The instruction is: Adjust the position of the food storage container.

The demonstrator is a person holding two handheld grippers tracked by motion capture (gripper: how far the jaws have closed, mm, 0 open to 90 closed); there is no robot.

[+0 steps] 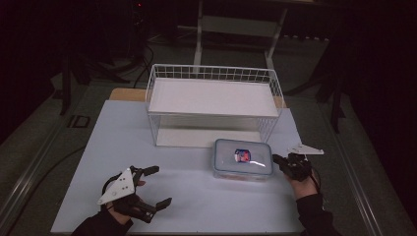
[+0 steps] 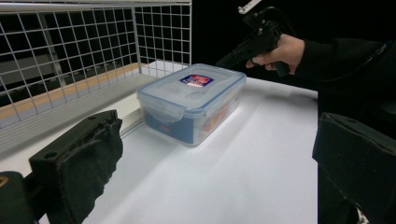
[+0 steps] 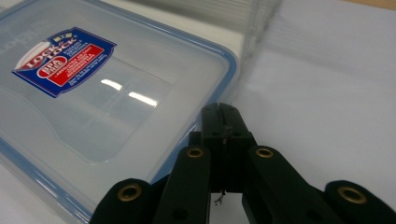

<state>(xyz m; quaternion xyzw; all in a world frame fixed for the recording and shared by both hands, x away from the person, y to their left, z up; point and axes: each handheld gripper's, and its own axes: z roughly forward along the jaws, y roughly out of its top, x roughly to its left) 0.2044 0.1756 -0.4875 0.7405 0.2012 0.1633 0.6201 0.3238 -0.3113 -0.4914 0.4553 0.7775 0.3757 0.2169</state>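
Observation:
A clear plastic box (image 1: pixel 231 166) with a blue-rimmed lid and a red and blue label sits on the white table (image 1: pixel 196 206), just in front of the wire rack. My right gripper (image 1: pixel 275 159) is shut with nothing between its jaws. Its tip is at the box's right edge. In the right gripper view the closed jaws (image 3: pixel 219 114) reach just over the lid's blue rim (image 3: pixel 231 65). My left gripper (image 1: pixel 161 185) stands open near the table's front left, well apart from the box. Between its wide jaws, the left gripper view shows the box (image 2: pixel 191 93) and the right gripper (image 2: pixel 223 62).
A white wire rack (image 1: pixel 211 72) with a flat white shelf stands at the back of the table, close behind the box; its mesh (image 2: pixel 70 46) is beside the box in the left gripper view. Dark floor and stands surround the table.

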